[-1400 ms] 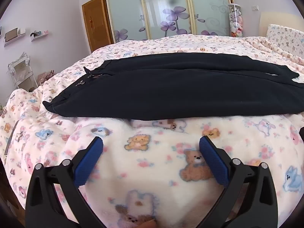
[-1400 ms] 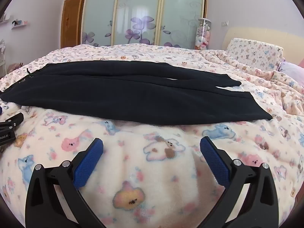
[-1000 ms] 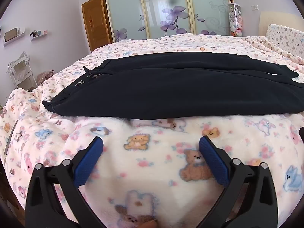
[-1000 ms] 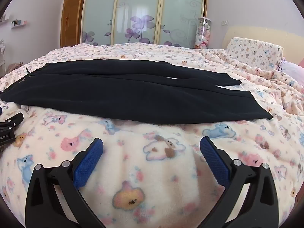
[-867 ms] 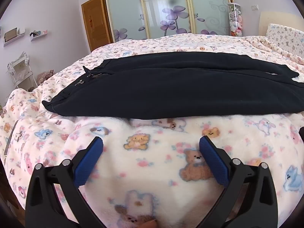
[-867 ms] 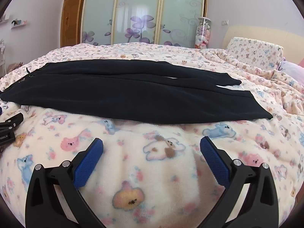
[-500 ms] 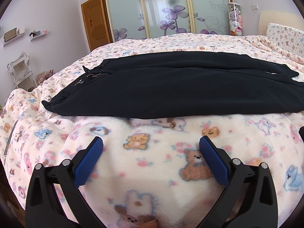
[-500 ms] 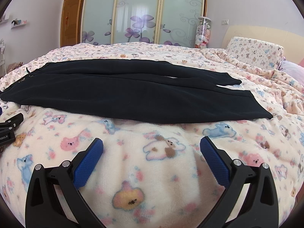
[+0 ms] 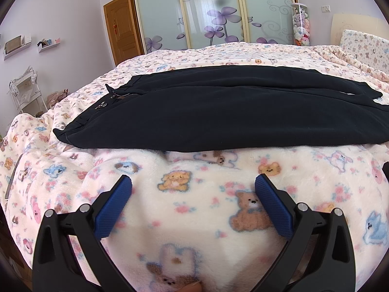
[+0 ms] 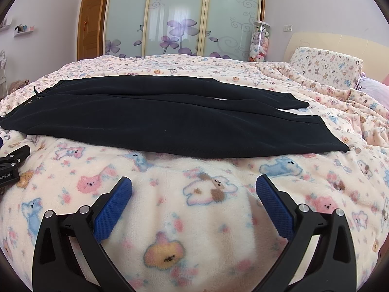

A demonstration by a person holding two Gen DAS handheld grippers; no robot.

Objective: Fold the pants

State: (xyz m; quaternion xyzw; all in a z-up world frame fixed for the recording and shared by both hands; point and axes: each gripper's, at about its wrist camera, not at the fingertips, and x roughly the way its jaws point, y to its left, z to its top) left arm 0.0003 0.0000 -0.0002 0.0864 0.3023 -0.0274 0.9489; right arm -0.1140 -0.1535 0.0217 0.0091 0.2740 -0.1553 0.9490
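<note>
the black pants (image 9: 218, 112) lie flat across the bear-print fleece blanket (image 9: 194, 209), full length, waistband toward the left and leg ends toward the right. both legs run side by side, the far leg ending slightly short of the near one, as the right wrist view shows at the cuffs (image 10: 299, 103).

the left gripper (image 9: 193, 187) sits low over the blanket, near the front edge of the pants but apart from them. its blue-padded fingers (image 9: 113, 206) are spread wide with nothing between them.

the right gripper (image 10: 193, 187) is in the same posture: fingers (image 10: 274, 206) spread wide, empty, above bare blanket, short of the near leg.

part of the left gripper's black body shows at the left edge of the right wrist view.

a fingertip (image 9: 192, 286) shows at the bottom edge of the left wrist view.

behind the bed stand a sliding wardrobe (image 10: 184, 17) with purple flower glass and a clear tube of plush toys (image 10: 260, 42).
</note>
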